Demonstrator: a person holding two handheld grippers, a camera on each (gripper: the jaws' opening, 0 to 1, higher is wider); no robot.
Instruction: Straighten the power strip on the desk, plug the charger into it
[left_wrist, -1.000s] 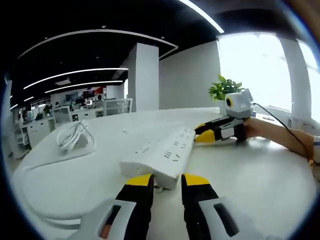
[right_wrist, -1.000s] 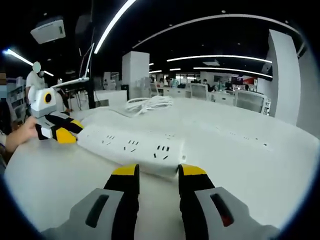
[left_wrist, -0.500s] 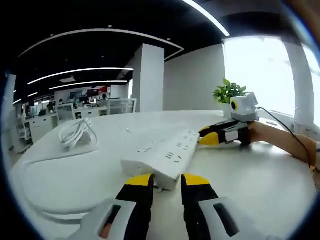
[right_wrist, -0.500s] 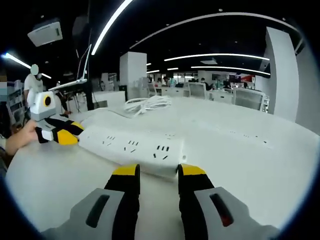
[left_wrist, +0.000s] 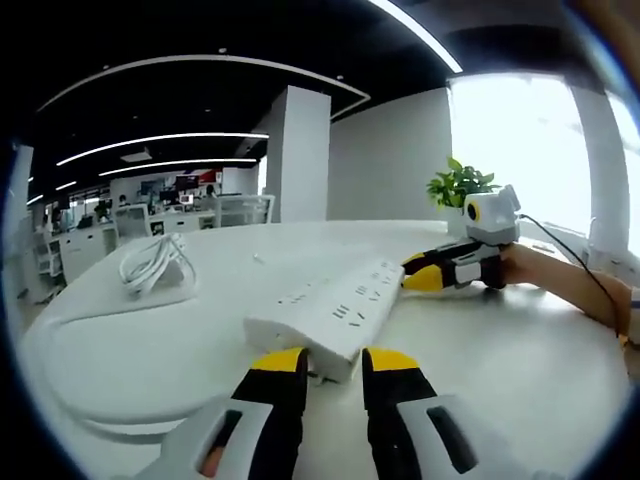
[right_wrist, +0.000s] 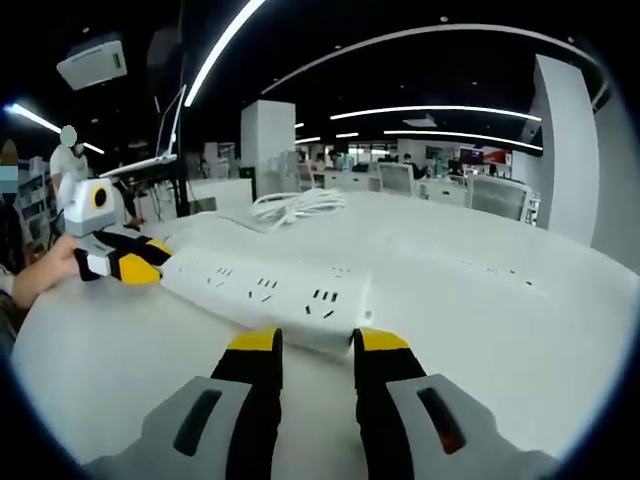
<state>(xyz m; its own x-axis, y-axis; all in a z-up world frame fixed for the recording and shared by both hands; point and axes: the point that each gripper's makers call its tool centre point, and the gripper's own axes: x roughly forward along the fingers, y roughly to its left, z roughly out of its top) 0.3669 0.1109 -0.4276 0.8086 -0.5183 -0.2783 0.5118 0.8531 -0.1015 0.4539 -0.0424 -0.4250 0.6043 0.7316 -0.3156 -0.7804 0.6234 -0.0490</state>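
Strip (left_wrist: 330, 317) lies flat on the white desk (left_wrist: 480, 360), sockets up, w/ one gripper at each end. Left gripper (left_wrist: 333, 362) has its yellow-tipped jaws parted, either side of the near end (touching or just short, can't tell). Right gripper (right_wrist: 316, 344) is likewise released, jaws apart at the opposite end. Each gripper also appears at the strip's far end in the other's view, held by a hand (right_wrist: 40, 276). Coiled white cable (left_wrist: 152, 268) sits further back on the desk; a green plant (left_wrist: 459, 186) stands by the window.
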